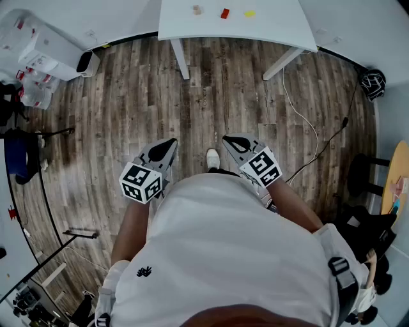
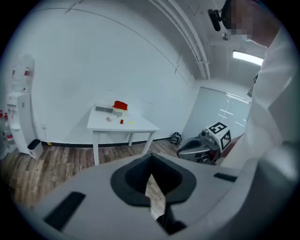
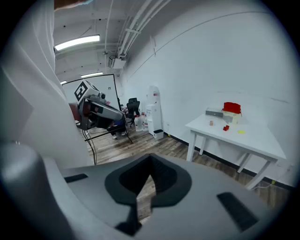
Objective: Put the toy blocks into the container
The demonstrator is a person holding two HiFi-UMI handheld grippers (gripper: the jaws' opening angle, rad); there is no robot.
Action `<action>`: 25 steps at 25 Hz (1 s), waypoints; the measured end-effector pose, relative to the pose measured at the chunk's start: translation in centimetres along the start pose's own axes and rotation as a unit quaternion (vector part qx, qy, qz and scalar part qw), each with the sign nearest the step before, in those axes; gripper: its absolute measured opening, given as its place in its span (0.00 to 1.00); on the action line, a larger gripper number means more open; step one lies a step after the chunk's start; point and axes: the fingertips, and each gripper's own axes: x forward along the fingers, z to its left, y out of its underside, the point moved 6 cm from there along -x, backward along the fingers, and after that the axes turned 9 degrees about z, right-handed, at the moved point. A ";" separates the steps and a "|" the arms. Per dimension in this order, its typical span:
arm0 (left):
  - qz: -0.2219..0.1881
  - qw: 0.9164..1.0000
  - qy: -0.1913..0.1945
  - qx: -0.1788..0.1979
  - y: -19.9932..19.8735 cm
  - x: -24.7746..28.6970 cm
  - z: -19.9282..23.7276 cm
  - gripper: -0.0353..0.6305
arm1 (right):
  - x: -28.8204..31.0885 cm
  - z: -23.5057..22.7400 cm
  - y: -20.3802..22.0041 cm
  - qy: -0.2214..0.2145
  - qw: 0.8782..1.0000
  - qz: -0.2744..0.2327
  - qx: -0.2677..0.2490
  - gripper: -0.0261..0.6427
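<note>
Three small toy blocks lie on the white table (image 1: 268,25) far ahead: a tan block (image 1: 197,9), a red block (image 1: 225,13) and a yellow block (image 1: 249,13). In the left gripper view, the red-lidded container (image 2: 120,106) stands at the back of the table (image 2: 140,126), behind the blocks; the right gripper view also shows this container (image 3: 231,108). The head view cuts it off. My left gripper (image 1: 170,143) and right gripper (image 1: 228,138) are held close to my body over the floor, well short of the table. Both are shut and hold nothing.
Wood floor lies between me and the table. A water dispenser (image 3: 153,112) and white boxes (image 1: 45,54) stand at the left. A cable (image 1: 307,128) runs across the floor to the right, near a black helmet (image 1: 372,83). Stands and stools sit at both sides.
</note>
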 end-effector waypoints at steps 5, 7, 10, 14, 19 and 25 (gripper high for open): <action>0.002 1.000 -0.009 0.001 -2.4 3.2 0.0 0.06 | -0.7 -4.1 0.8 0.002 1.000 -0.006 0.009 0.05; 0.000 1.000 -0.009 0.000 -3.5 4.5 0.2 0.06 | -0.7 -5.5 0.9 0.004 1.000 -0.006 0.014 0.05; 0.002 1.000 0.002 0.004 -5.3 6.0 0.7 0.06 | -0.7 -7.1 0.7 0.011 0.999 -0.012 0.029 0.05; 0.014 1.000 0.021 0.019 -7.3 8.2 2.7 0.06 | 0.5 -9.4 0.3 0.029 0.998 -0.006 0.048 0.05; 0.016 0.998 0.057 0.031 -10.2 10.9 7.2 0.06 | 3.3 -12.8 -2.1 0.053 0.996 0.003 0.075 0.05; 0.041 0.991 0.114 0.056 -14.1 13.7 13.5 0.06 | 6.5 -17.0 -6.5 0.114 0.985 0.001 0.127 0.05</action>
